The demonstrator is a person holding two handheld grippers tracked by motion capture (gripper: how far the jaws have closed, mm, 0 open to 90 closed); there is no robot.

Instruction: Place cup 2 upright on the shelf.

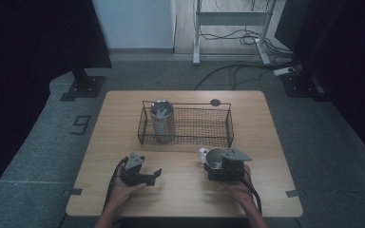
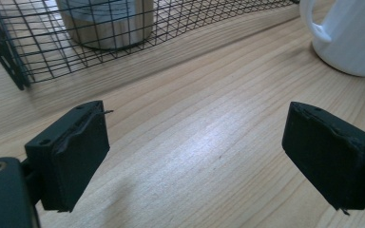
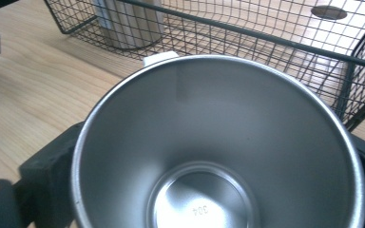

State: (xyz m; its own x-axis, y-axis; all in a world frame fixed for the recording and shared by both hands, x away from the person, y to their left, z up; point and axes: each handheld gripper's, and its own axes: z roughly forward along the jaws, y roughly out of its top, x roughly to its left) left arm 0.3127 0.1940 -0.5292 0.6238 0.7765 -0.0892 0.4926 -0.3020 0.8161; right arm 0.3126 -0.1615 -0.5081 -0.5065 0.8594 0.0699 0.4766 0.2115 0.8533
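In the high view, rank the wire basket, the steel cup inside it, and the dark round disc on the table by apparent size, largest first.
1. wire basket
2. steel cup, standing in the basket's left end
3. dark round disc, just behind the basket

The gaps are wide, so distance from the camera does not blur the order.

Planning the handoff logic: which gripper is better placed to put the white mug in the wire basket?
Right. The right gripper has its jaws on either side of the white mug, just in front of the wire basket. The left gripper is open and empty, off to the mug's side.
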